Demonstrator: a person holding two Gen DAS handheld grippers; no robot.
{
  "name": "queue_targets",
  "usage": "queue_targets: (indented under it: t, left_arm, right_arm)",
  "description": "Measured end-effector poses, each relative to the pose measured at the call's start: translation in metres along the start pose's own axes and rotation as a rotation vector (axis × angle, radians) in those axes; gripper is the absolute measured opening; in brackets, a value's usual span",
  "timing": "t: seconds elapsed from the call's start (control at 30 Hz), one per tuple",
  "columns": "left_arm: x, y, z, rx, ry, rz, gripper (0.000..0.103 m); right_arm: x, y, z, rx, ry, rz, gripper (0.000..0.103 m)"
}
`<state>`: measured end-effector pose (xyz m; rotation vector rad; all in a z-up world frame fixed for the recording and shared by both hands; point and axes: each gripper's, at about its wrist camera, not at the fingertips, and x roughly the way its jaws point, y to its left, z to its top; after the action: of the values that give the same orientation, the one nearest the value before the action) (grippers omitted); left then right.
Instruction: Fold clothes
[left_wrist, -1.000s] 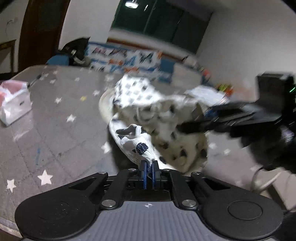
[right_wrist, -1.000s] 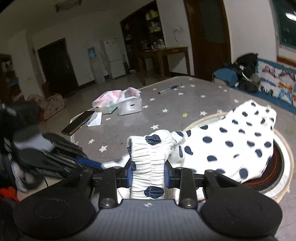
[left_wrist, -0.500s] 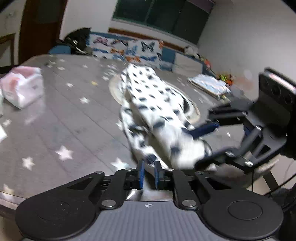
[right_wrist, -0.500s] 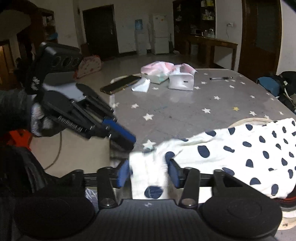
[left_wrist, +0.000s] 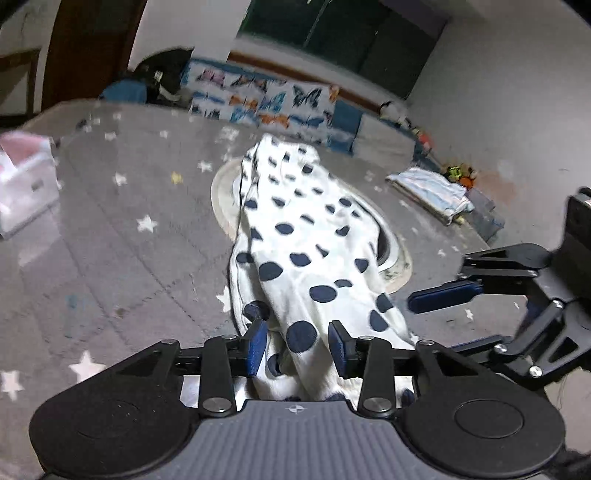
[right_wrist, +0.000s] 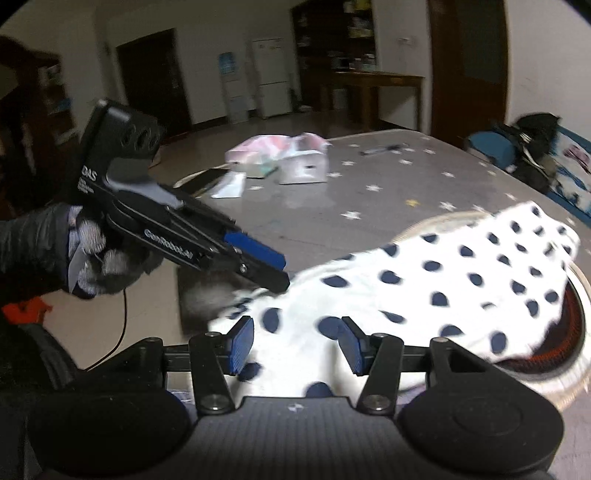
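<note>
On the far left of the left wrist view a white box (left_wrist: 26, 184) with pink inside sits on the grey, star-printed table (left_wrist: 110, 236). In the middle, a white garment with dark blue dots (left_wrist: 306, 251) lies stretched from a round ring (left_wrist: 221, 195) set into the table toward the near edge, where its end hangs over the edge between the fingers of the left gripper (left_wrist: 297, 347). Those blue-padded fingers stand apart, with cloth between them but not pinched. To the right, the right gripper (left_wrist: 454, 321) hovers beside the garment's near end, its fingers spread too.

In the right wrist view a gloved hand (right_wrist: 92, 258) on the left holds the left gripper (right_wrist: 258, 267), whose tips reach the cloth's edge. The right gripper (right_wrist: 293, 345) is in the near middle, fingers wide apart over the garment (right_wrist: 443, 288), which runs away to the right across the ring (right_wrist: 576, 354). Boxes and papers (right_wrist: 280, 162) lie on the far part of the table (right_wrist: 369, 206).
</note>
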<state>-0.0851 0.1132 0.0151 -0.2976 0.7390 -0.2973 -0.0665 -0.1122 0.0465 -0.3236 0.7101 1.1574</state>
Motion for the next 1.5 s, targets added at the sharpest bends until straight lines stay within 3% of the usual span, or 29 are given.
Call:
queue_targets:
  t: [0.07, 0.13, 0.27, 0.47, 0.67, 0.83, 0.97, 1.13, 1.27, 1.5]
  left_arm:
    - [0.007, 0.002, 0.001, -0.016, 0.012, -0.003, 0.011]
    - [0.014, 0.003, 0.001, -0.031, 0.025, -0.006, 0.003]
    - [0.001, 0.005, 0.002, -0.036, -0.007, 0.018, 0.003]
    - [0.006, 0.015, 0.000, -0.038, 0.052, 0.061, 0.005]
    - [-0.007, 0.007, 0.024, 0.040, -0.022, 0.098, 0.008]
    - [0.009, -0.013, 0.049, 0.097, -0.035, 0.029, 0.008]
    - [0.047, -0.021, 0.059, 0.114, 0.024, -0.014, 0.008]
    - [0.078, -0.022, 0.056, 0.146, 0.101, 0.005, 0.008]
    - [0.086, -0.014, 0.049, 0.157, 0.140, 0.051, 0.008]
    - [0.084, -0.003, 0.047, 0.137, 0.146, 0.052, 0.008]
  right_arm:
    - [0.001, -0.007, -0.002, 0.023, -0.002, -0.024, 0.051]
    - [0.001, -0.014, -0.003, 0.045, -0.003, -0.042, 0.051]
    - [0.003, -0.033, -0.004, 0.092, -0.004, -0.087, 0.051]
    - [0.006, -0.089, -0.007, 0.233, -0.028, -0.239, 0.049]
    - [0.005, -0.149, -0.022, 0.409, -0.032, -0.323, 0.041]
    - [0.015, -0.177, -0.029, 0.468, -0.045, -0.330, 0.035]
    - [0.025, -0.185, -0.032, 0.489, -0.038, -0.311, 0.030]
    - [0.028, -0.183, -0.031, 0.474, -0.039, -0.304, 0.007]
    - [0.024, -0.177, -0.027, 0.428, -0.014, -0.346, 0.004]
    - [0.019, -0.172, -0.028, 0.373, 0.057, -0.382, 0.006]
